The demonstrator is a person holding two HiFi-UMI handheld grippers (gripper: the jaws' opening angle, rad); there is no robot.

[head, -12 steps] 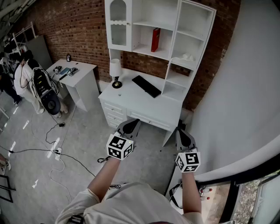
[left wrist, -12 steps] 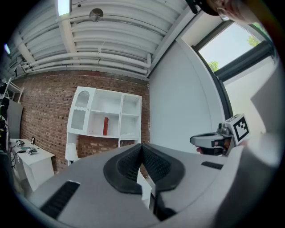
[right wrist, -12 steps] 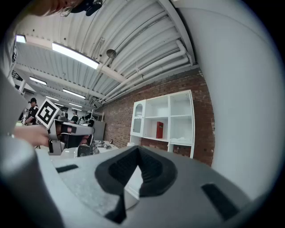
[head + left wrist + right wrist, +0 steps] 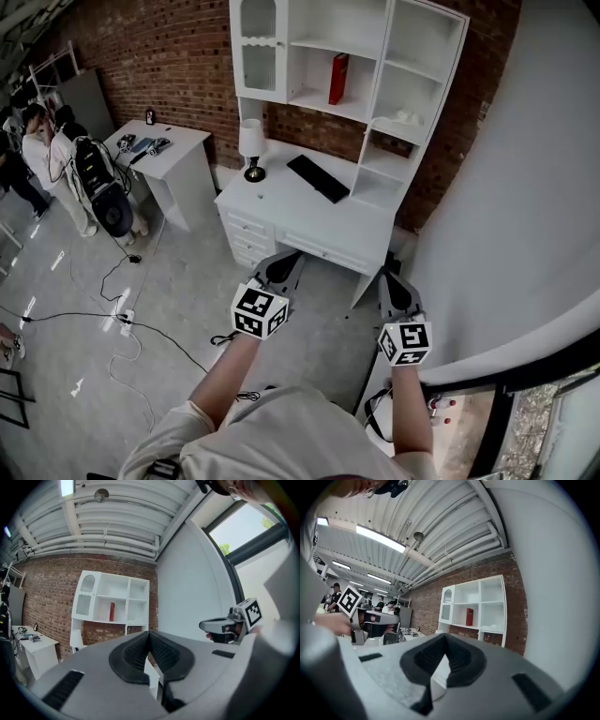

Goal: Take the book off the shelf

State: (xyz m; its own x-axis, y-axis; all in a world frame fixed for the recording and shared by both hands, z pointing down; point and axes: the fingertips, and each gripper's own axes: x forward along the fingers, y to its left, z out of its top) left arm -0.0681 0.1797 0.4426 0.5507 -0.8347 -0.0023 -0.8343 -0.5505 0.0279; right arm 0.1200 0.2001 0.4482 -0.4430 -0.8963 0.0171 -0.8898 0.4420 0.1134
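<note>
White shelf unit (image 4: 380, 56) stands on white bench (image 4: 281, 202) against brick wall (image 4: 169, 56). In front of bench, well apart from it: left hand-held gripper (image 4: 284, 264) and right hand-held gripper (image 4: 392, 281), each with jaws pressed together, empty. Red book (image 4: 338, 79) upright on middle shelf, far from both.
</note>
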